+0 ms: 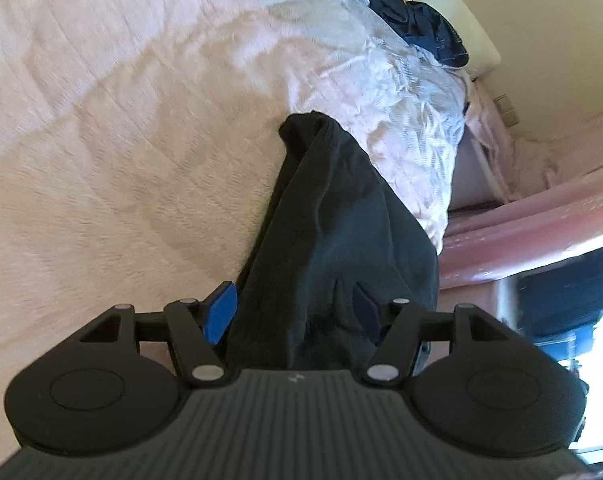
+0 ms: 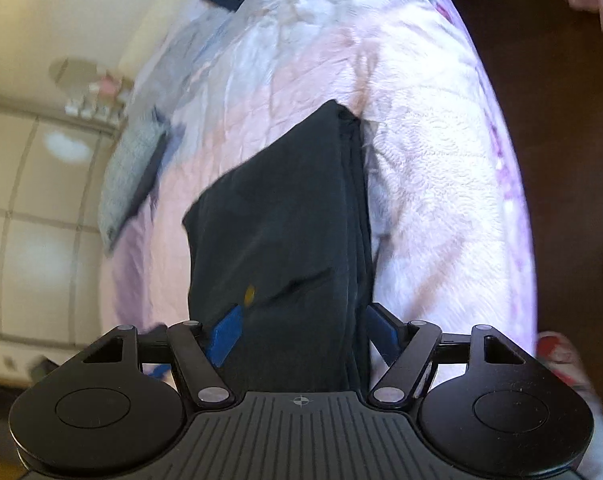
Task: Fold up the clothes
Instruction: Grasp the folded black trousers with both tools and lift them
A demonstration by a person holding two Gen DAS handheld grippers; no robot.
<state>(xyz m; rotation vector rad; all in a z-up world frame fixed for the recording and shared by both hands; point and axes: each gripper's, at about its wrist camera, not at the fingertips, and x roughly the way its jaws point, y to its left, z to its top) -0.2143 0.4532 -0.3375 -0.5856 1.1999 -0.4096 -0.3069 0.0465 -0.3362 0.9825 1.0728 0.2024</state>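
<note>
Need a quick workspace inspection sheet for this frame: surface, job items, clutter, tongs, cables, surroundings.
Surface: bed with a pale pink cover; crumpled quilt at the far end.
Job's things: black garment, folded narrow, lying on the bed and running between both pairs of tongs.
Clutter: dark blue clothes heaped near the pillow; grey towel at the bed edge.
Grippers: left tongs and right tongs both stand open around the garment, pads apart from the cloth.
Cables: nothing seen.
Surroundings: tiled floor, cream wall, pink curtain.
</note>
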